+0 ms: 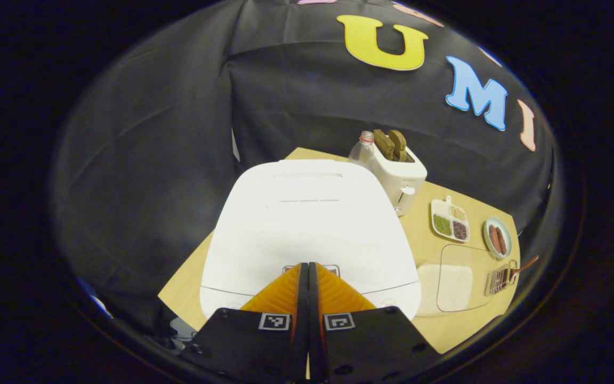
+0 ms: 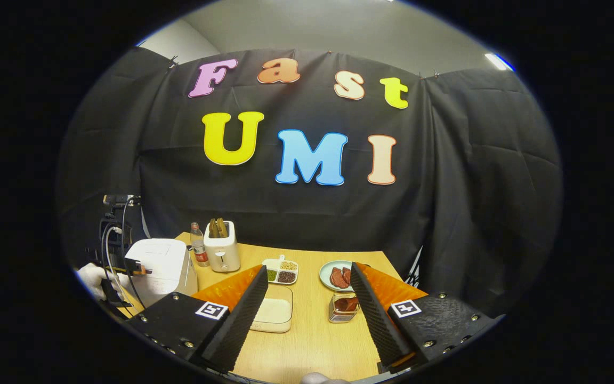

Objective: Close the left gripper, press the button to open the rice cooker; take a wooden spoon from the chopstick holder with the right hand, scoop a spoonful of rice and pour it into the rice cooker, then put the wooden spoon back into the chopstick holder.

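Left gripper [image 1: 307, 266] pressed together at the smooth white rice cooker's [image 1: 309, 224] front edge, lid down.

Right gripper [image 2: 307, 290] spread wide above the pale wood tabletop [image 2: 312, 341]; near the right edge, a wooden spoon [image 1: 523, 265] leans in the wire chopstick holder [image 1: 501, 278], beside the clear rectangular rice container [image 2: 272, 313]. No legible writing.

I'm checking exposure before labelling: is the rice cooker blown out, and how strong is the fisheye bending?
Left gripper view: the rice cooker lid is glaring white, its seams barely visible, and the table edges bow. Right gripper view: the cooker is more evenly lit, small at the edge; the cloth wall curves strongly toward the rim.
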Demonstrator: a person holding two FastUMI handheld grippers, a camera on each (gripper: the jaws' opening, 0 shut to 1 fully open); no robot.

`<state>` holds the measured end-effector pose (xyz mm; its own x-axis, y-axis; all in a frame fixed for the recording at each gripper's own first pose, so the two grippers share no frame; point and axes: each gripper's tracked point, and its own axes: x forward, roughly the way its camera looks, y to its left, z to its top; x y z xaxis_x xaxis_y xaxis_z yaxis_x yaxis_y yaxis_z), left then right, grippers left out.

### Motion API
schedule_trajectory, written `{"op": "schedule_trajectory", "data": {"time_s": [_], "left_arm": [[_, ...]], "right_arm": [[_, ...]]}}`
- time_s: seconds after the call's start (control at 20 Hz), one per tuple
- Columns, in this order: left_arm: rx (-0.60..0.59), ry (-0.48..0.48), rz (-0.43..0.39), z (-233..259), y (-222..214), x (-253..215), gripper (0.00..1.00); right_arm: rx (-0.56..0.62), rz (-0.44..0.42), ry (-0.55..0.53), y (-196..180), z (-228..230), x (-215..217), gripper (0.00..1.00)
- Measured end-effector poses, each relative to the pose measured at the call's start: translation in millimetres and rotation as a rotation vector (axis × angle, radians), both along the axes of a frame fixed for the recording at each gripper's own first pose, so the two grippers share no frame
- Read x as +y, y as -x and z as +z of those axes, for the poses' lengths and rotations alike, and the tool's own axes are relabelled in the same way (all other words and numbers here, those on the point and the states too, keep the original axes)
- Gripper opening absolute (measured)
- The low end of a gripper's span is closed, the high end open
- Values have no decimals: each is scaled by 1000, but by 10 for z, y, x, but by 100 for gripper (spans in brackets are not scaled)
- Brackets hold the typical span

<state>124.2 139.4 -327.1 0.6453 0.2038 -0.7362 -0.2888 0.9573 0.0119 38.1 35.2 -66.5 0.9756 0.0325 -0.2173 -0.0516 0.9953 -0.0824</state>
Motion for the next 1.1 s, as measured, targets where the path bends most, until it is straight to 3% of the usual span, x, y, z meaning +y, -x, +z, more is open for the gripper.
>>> {"op": "schedule_trajectory", "data": {"time_s": [0.15,0.35,0.55,0.8,1.1], "left_arm": [[-96,-54,-14,212,-46,-12,9],[-514,-234,-41,1520,-211,8,9],[-746,-228,-98,2586,36,-346,10],[-827,-200,-154,3076,253,-607,12],[-752,-76,-206,2770,614,-873,9]], "right_arm": [[-8,-3,-5,13,3,-32,95],[-64,-18,-7,46,94,-90,95],[-143,-20,-31,78,259,-104,95],[-155,-30,-26,91,296,-153,95],[-142,-46,-35,95,224,-237,95]]}}
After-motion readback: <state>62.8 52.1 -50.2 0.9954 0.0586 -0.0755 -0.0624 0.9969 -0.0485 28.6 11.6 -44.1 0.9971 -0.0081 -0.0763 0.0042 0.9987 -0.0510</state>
